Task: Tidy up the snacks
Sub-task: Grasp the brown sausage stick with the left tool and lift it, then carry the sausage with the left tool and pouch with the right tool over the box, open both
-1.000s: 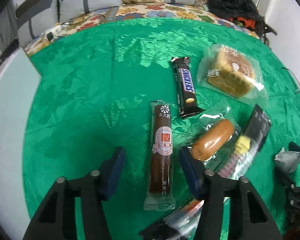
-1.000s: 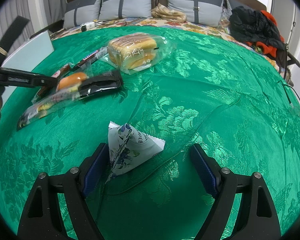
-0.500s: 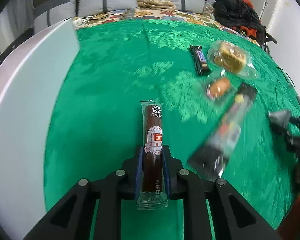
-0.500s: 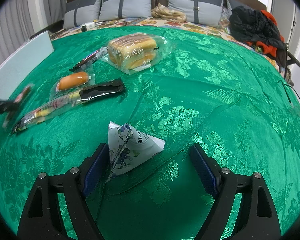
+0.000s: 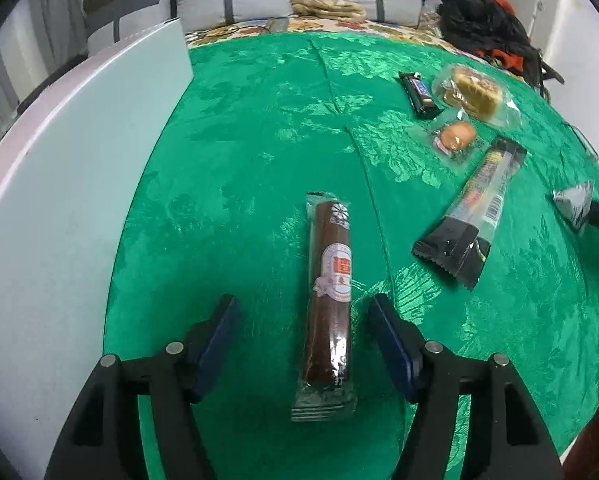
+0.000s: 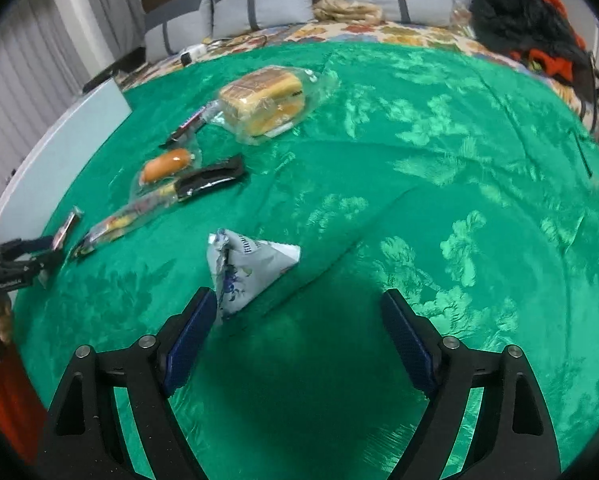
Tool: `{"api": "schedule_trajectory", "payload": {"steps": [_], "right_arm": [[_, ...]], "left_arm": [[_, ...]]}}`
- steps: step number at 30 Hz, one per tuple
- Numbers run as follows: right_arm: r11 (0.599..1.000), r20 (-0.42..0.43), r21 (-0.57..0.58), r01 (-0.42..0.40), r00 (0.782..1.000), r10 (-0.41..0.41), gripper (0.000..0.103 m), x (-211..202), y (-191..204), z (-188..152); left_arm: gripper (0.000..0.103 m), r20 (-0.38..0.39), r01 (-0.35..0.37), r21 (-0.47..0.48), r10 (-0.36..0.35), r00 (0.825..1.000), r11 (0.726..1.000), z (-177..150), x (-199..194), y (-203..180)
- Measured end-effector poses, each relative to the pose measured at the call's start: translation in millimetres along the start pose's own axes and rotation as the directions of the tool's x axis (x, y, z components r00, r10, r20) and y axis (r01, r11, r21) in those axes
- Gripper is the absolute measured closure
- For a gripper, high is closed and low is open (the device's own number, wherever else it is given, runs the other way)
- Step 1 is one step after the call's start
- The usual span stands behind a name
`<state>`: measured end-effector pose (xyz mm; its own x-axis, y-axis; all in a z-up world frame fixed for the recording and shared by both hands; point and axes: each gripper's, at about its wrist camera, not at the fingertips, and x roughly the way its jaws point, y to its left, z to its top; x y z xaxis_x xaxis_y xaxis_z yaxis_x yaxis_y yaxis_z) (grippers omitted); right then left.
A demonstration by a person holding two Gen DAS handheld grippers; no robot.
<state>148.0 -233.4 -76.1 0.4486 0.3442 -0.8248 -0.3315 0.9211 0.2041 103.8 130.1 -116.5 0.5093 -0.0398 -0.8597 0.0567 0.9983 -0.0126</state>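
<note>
Left claw (image 5: 301, 320): spread wide, holding nothing, a brown sausage stick (image 5: 331, 284) in clear wrap lying lengthwise between its fingers on the green cloth (image 5: 239, 140), touching neither pad. Left margin: pale board (image 5: 67, 168), just beside the cloth's edge; bare cloth between board and stick. Right of the stick, apart from it: long black-ended packet (image 5: 473, 208), small bun in wrap (image 5: 455, 136), chocolate bar (image 5: 417, 92), bagged sliced cake (image 5: 473, 90), grouped near one another. Right claw (image 6: 295, 316): spread wide, holding nothing; white triangular pouch (image 6: 245, 268) on the cloth, its lower corner touching or just beside the left finger (image 6: 187, 332). Broad bare cloth to the right. Far edge: grey pillows (image 6: 259, 4), dark clothing (image 6: 527, 20).
</note>
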Motion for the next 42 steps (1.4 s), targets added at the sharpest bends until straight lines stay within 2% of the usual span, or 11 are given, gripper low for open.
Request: {"api": "schedule_trajectory", "payload": {"steps": [2, 5, 6, 7, 9, 23, 30, 37, 38, 40, 42], "right_arm": [[1.0, 0.002, -0.027, -0.015, 1.0, 0.015, 0.016, 0, 12, 8], [0.998, -0.018, -0.066, -0.016, 1.0, 0.015, 0.018, 16, 32, 19], [0.997, -0.032, -0.081, 0.001, 0.999, -0.003, 0.021, 24, 36, 21], [0.996, -0.044, -0.087, 0.012, 0.999, -0.016, 0.056, 30, 38, 21], [0.995, -0.054, -0.088, 0.053, 0.997, -0.057, 0.062, 35, 41, 20], [0.993, 0.053, -0.044, -0.11, 0.992, 0.112, 0.063, -35, 93, 47], [0.929, 0.124, -0.196, -0.315, 0.932, 0.342, 0.063, -62, 226, 109], [0.822, 0.053, -0.344, -0.454, 0.865, 0.5, 0.062, -35, 383, 148], [0.817, 0.039, -0.348, -0.46, 0.863, 0.503, 0.061, -27, 400, 149], [0.817, -0.004, -0.346, -0.462, 0.871, 0.491, 0.038, -6, 429, 148], [0.821, -0.045, -0.337, -0.46, 0.879, 0.475, 0.034, 10, 444, 142]], "left_arm": [[0.044, 0.005, 0.007, -0.001, -0.007, 1.0, 1.0, 1, 0, -1], [0.082, 0.022, 0.018, 0.027, -0.019, 1.0, 0.999, 2, -3, -6], [0.084, 0.021, 0.024, 0.035, -0.025, 0.999, 0.999, 3, -3, -7], [0.085, 0.017, 0.027, 0.033, -0.028, 0.999, 0.999, 4, -3, -6], [0.085, 0.016, 0.053, 0.001, -0.053, 0.998, 0.999, 5, -4, -1], [0.085, 0.251, 0.31, -0.192, -0.259, 0.933, 0.931, 6, -117, 43], [0.085, 0.346, 0.197, -0.259, -0.1, 0.933, 0.945, 21, -179, 145], [0.085, 0.235, -0.034, -0.367, 0.128, 0.964, 0.929, 6, -163, 246], [0.082, 0.204, -0.066, -0.391, 0.156, 0.967, 0.918, 0, -158, 257], [0.052, 0.139, -0.105, -0.433, 0.181, 0.974, 0.895, -11, -144, 276], [0.017, 0.126, -0.132, -0.457, 0.21, 0.969, 0.88, -24, -138, 284]]}}
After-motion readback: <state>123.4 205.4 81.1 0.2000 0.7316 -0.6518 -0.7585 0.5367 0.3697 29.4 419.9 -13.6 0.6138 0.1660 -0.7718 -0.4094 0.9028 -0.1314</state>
